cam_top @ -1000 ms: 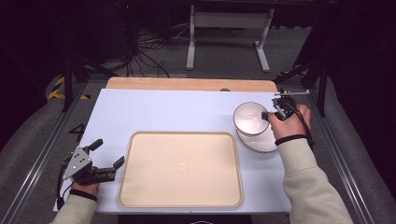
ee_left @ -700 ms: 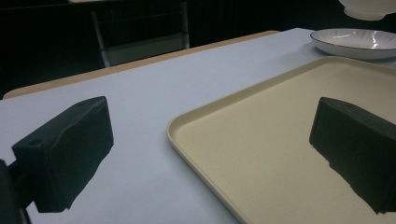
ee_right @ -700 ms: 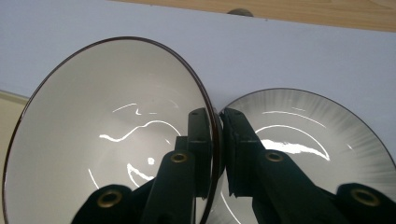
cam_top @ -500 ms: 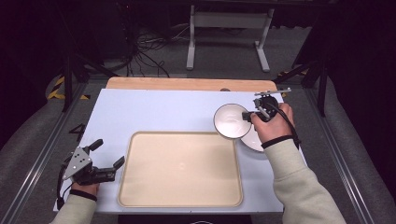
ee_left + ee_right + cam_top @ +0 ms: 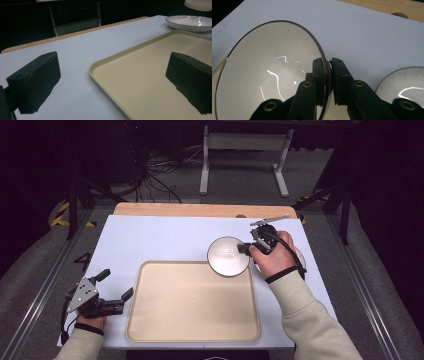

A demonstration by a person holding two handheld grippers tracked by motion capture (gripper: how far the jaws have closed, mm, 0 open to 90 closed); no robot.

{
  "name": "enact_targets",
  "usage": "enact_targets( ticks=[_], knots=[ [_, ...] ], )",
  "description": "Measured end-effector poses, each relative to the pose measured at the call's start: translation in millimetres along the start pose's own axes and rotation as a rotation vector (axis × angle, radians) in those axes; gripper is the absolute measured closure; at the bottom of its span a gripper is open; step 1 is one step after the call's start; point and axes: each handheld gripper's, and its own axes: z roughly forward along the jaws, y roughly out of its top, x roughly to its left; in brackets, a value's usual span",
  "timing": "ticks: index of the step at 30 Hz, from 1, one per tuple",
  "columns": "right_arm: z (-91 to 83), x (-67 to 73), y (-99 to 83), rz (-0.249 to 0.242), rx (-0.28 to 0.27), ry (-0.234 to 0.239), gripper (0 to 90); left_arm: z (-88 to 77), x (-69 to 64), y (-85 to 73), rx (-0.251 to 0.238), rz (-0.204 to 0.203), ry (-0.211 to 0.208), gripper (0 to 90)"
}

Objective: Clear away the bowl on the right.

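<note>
A: Since the earlier frame, your right hand-held gripper [image 5: 246, 248] has carried the glossy white ceramic bowl with the dark rim [image 5: 228, 256] leftward off the second white bowl [image 5: 404, 87], to the far right corner of the beige plastic tray [image 5: 192, 302].

B: Grip state?

A: Its jaws pinch the bowl's rim. Expect it to be rigid, slippery and breakable; keep the rim hold deep. Your left hand-held gripper [image 5: 111, 292] rests wide open on the pale blue surface [image 5: 160, 240].

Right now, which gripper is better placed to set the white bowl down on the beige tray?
Right. The right gripper is already shut on the white bowl's rim, at the beige tray's far corner. The left gripper rests open beside the tray's near left edge.
</note>
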Motion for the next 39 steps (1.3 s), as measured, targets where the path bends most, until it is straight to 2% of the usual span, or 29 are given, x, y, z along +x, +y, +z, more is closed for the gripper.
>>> enact_targets(
  ticks=[6, 12, 17, 22, 27, 33, 39],
  knots=[
    [5.5, 13.7, 3.1, -0.049, 0.006, 0.066, 81.7, -0.1, -0.1, 0.0, 0.0, -0.001, 0.0, 0.3],
    [10.4, 25.4, 5.0, -0.088, 0.013, 0.11, 81.6, -0.1, -0.2, 0.0, 0.0, -0.001, 0.0, 0.3],
    [15.2, 35.3, 7.0, -0.145, 0.015, 0.159, 81.5, -0.1, -0.2, 0.0, -0.001, -0.001, 0.0, 0.3],
    [19.5, 44.2, 8.0, -0.164, 0.018, 0.213, 81.4, 0.0, -0.3, -0.1, -0.003, -0.001, 0.0, 0.3],
    [24.1, 51.3, 9.1, -0.192, 0.021, 0.237, 81.4, 0.0, -0.3, -0.1, -0.002, -0.001, 0.0, 0.3],
    [30.4, 55.1, 9.6, -0.202, 0.036, 0.262, 81.3, 0.0, -0.2, 0.0, -0.001, -0.001, -0.001, 0.3],
    [44.3, 59.0, 6.8, -0.199, 0.072, 0.254, 81.1, -0.3, 0.0, 0.1, -0.003, 0.001, -0.001, 0.3]
  ],
)
